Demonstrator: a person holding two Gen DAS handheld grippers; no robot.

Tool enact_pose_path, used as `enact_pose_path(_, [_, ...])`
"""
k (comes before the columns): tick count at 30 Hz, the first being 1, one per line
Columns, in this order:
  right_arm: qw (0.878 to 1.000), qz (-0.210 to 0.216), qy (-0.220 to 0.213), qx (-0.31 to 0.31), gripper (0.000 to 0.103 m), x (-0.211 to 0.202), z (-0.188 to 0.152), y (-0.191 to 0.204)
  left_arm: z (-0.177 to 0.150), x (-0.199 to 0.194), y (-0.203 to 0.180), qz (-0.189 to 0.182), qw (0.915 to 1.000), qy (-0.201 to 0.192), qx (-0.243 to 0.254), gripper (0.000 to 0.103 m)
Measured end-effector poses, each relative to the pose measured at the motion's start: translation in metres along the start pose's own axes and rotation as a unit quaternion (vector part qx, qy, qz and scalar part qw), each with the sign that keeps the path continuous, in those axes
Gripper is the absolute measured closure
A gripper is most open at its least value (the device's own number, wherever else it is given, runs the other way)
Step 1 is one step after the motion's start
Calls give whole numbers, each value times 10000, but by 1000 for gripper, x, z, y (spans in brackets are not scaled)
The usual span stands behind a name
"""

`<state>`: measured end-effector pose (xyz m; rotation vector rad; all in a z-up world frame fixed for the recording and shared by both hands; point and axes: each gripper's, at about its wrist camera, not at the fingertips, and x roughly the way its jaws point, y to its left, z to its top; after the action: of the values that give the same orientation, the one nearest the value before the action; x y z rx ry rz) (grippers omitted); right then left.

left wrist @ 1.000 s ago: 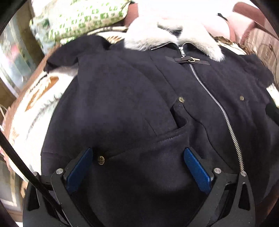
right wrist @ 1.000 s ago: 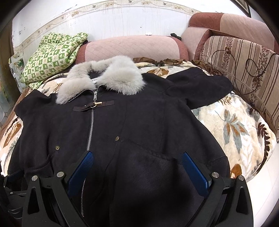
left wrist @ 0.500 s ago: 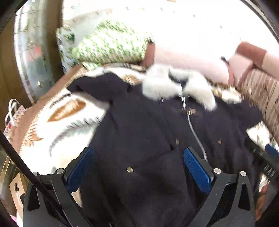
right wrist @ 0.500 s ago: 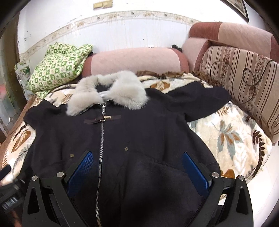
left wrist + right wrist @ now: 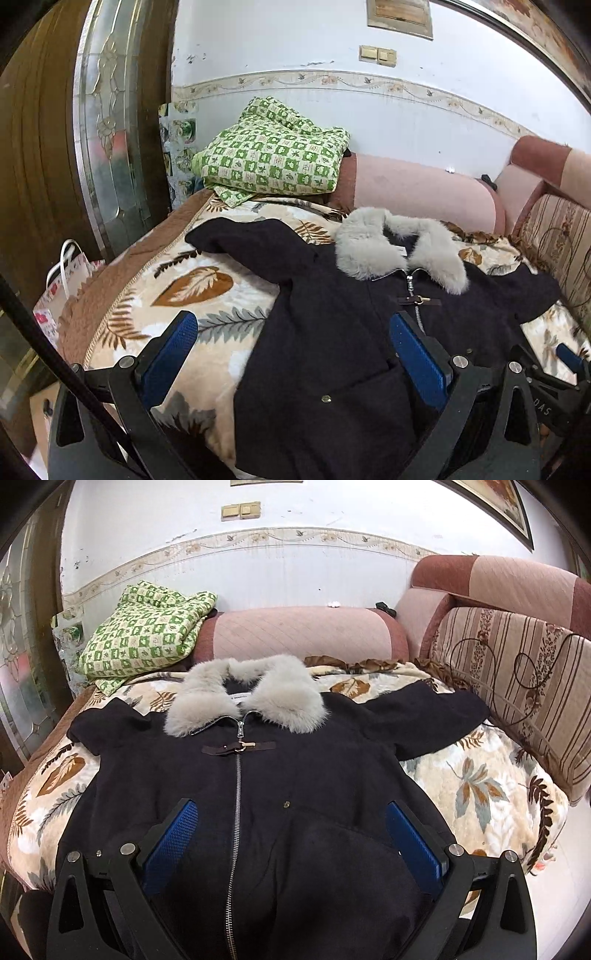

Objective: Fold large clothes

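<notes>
Both tools pulled back, raised | left tool [image 5: 291, 354], right tool [image 5: 291, 834] spread, empty | coat [image 5: 295, 775] flat

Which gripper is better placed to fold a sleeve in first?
Probably left: the left gripper hangs open at the coat's left edge, pointing toward that sleeve. The right gripper sits open over the coat's middle.

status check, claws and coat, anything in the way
Left claw open, empty. Right claw open, empty, over the hem. Coat flat on the blanket, zipped, unfolded. Green cloth clear of it.
</notes>
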<state>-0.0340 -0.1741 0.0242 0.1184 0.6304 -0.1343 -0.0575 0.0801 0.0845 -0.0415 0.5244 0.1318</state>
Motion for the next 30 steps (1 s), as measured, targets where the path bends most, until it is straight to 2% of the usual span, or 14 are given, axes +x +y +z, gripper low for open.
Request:
enact_pose_path(4, [9999, 71, 91, -74, 1, 13, -1, 4, -1, 7, -7, 111, 9997, -198, 70, 0])
enact_pose_path(11, [9996, 52, 143, -237, 1, 41, 2, -2, 0, 38, -10, 196, 9997, 116, -55, 0])
enact_pose_path(16, [9998, 33, 185, -92, 1, 56, 8, -12, 2, 57, 2, 638, 9977, 245, 38, 0])
enact_pose_path(21, [9998, 53, 142, -112, 1, 60, 7, -12, 5, 75, 25, 1006, 9935, 523, -107, 0])
enact_pose_path(30, [9995, 72, 227, -197, 1, 77, 13, -14, 2, 95, 35, 1298, 9886, 767, 11, 0])
